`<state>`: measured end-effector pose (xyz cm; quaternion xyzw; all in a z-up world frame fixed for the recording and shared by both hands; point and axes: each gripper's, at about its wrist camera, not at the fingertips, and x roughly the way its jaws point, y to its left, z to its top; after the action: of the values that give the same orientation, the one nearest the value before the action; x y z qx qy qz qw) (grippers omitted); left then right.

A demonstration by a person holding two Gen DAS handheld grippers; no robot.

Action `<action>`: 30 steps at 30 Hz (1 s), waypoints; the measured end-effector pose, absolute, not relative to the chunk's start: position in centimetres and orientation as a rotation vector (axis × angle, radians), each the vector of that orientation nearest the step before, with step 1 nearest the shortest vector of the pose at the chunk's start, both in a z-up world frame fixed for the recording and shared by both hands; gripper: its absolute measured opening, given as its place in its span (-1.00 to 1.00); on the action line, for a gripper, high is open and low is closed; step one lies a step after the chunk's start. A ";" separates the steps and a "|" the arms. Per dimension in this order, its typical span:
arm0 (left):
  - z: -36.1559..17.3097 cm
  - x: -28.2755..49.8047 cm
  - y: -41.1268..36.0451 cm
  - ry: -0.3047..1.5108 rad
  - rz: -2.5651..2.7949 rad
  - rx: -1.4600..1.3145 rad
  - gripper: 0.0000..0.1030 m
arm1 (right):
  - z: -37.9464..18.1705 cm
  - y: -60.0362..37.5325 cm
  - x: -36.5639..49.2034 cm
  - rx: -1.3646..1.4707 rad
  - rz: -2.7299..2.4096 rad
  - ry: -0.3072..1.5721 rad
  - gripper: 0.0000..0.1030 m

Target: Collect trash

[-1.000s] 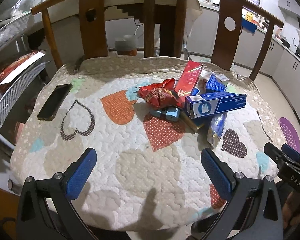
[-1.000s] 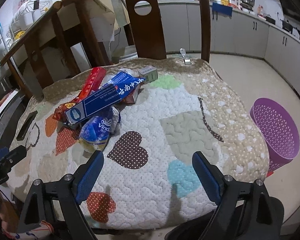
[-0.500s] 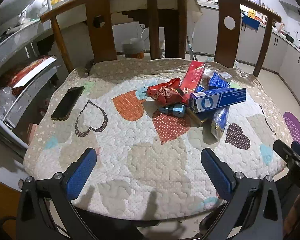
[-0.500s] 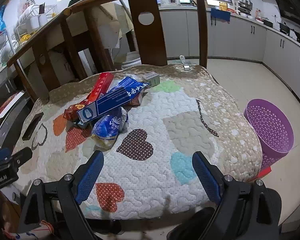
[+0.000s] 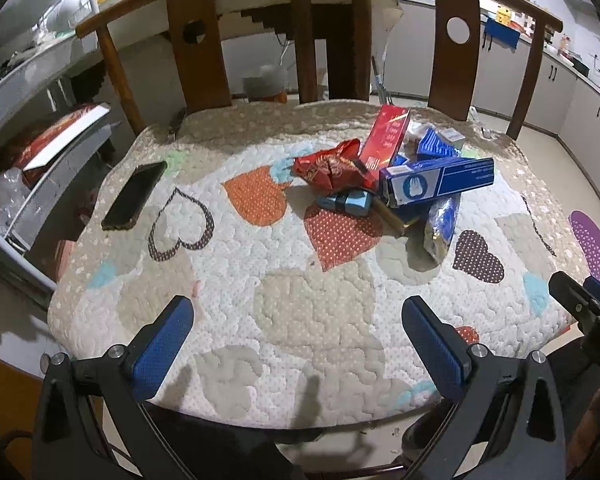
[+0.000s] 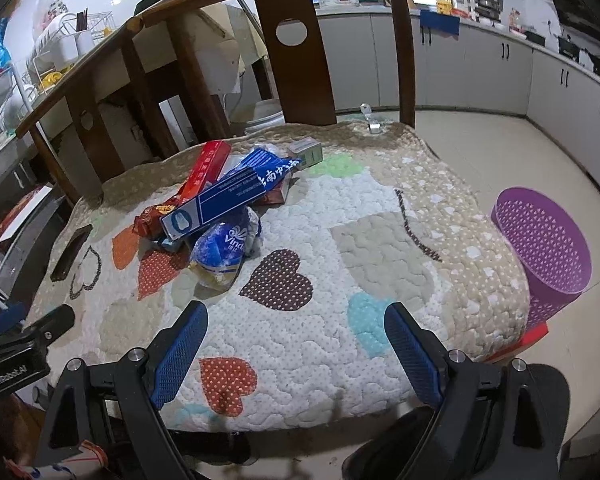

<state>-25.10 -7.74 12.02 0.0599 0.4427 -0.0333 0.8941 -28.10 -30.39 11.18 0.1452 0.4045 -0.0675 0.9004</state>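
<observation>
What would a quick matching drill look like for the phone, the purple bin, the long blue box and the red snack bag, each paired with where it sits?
Things:
1. phone
2. purple bin
3. long blue box
4. red snack bag

Places:
A. on the floor, off the cushion's right edge
B. lying across the top of the trash pile
C. alone near the cushion's left edge
D. at the pile's left side, beside the upright red box

Pairs: 1-C, 2-A, 3-B, 4-D

We view the quilted seat [image 5: 300, 308] from its front edge: our left camera sits nearer the left corner, our right camera nearer the right. Both face the chair back and share the trash pile [image 5: 396, 184] [image 6: 224, 216].
</observation>
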 end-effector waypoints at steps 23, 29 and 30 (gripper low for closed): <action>9.7 -23.9 -7.9 1.007 -0.062 0.123 1.00 | 8.8 -30.4 -27.2 0.322 -0.076 0.927 0.78; 9.1 -23.2 -7.5 1.022 -0.055 0.115 1.00 | 8.2 -30.4 -26.8 0.321 -0.062 0.948 0.78; 9.1 -23.0 -7.3 1.022 -0.056 0.111 1.00 | 8.0 -30.4 -26.7 0.322 -0.059 0.953 0.78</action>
<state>-23.01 -7.35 9.06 0.0531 0.4887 -0.0265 0.8704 -26.69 -30.41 8.03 0.1541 0.4564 -0.0285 0.8759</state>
